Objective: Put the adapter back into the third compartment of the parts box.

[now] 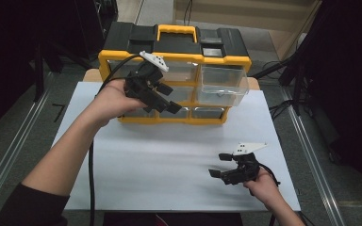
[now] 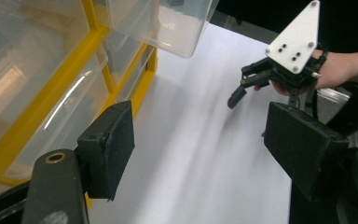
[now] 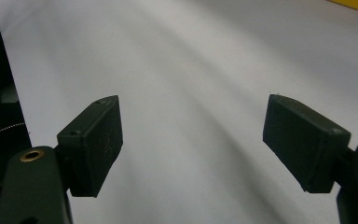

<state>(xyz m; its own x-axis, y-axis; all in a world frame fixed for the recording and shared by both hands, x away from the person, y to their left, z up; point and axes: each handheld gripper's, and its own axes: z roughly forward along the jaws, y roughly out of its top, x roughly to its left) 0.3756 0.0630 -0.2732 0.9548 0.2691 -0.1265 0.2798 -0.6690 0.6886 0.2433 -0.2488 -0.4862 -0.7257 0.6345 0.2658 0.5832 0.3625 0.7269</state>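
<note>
So there's a yellow-and-black plastic drawer organizer [image 1: 176, 47] at the far edge of the white table top [image 1: 169, 155], with clear plastic drawers. The upper right clear drawer [image 1: 222, 84] is pulled out, and I can't tell what's inside any of them, too much glare. The left gripper [image 1: 167, 99] hangs in front of the drawers, jaws spread wide, gripping nothing. The right gripper [image 1: 220, 165] sits low near the table's right front corner, also spread and empty. The room around is dark; metal rails [image 1: 9, 155] run along the floor.
</note>
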